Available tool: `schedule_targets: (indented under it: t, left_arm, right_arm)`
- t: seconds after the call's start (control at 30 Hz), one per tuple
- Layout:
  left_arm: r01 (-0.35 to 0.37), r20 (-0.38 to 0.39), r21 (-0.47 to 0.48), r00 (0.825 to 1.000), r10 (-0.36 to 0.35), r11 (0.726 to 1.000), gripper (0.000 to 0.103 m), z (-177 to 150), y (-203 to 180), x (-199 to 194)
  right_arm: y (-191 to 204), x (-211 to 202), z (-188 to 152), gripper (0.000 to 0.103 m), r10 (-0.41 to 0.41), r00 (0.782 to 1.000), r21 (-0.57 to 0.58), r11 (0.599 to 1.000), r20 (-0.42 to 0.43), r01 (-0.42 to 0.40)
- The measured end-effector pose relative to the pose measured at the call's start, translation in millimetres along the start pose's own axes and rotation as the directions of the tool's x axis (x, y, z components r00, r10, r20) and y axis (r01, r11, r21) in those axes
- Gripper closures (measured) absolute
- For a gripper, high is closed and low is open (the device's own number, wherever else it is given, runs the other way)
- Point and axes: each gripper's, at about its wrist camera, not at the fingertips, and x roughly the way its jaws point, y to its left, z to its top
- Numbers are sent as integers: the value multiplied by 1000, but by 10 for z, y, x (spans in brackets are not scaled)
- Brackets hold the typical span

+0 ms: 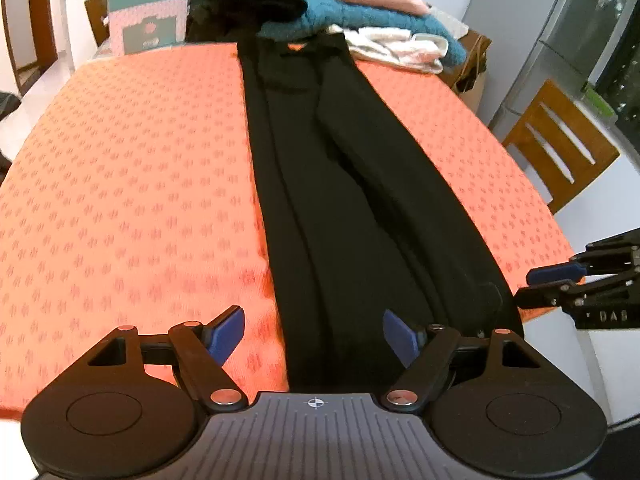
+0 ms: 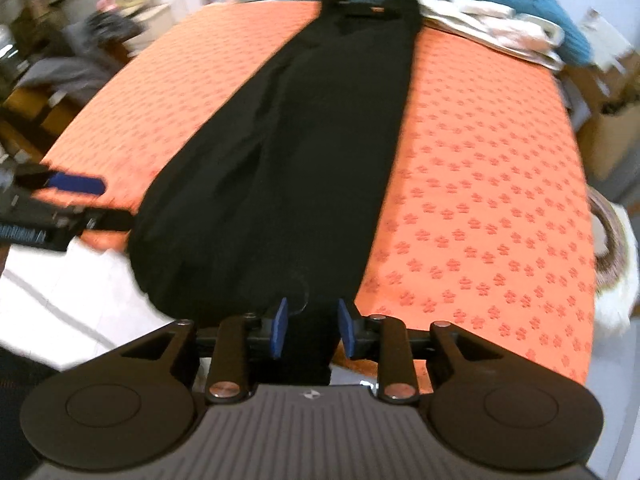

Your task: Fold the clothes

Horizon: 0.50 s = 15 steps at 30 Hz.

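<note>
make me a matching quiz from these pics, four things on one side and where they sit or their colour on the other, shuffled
Things:
1. trousers
2. tablecloth
3. sweater
4. chair

Descriptions:
A. teal, in the pile at the far end
B. wooden, beside the table
C. black, laid lengthwise down the middle
D. orange with a flower pattern

Pairs: 1-C, 2-D, 3-A, 4-B

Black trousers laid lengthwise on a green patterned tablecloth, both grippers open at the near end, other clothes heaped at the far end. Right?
Not quite: the tablecloth is orange, not green, as both wrist views show. The rest holds: the black trousers lie lengthwise, the left gripper and right gripper are open at the near end, and clothes are heaped at the far end.
</note>
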Motion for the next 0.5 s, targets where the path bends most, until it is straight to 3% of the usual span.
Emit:
schedule_targets:
  t: [0.2, 0.27, 0.4, 0.5]
  left_arm:
    - [120, 20, 40, 993, -120, 992, 17, 204, 183, 37]
    - [155, -1, 100, 988, -155, 983, 17, 272, 183, 63]
    - [159, -4, 275, 986, -164, 948, 17, 317, 43, 25]
    - [183, -12, 337, 982, -190, 924, 17, 298, -40, 6]
  right_arm:
    - [75, 41, 232, 69, -94, 995, 253, 964, 27, 84]
    - [140, 58, 296, 68, -119, 993, 316, 943, 13, 109]
    - [222, 73, 322, 67, -157, 987, 372, 916, -17, 152]
    - [263, 78, 317, 67, -184, 982, 399, 899, -37, 183]
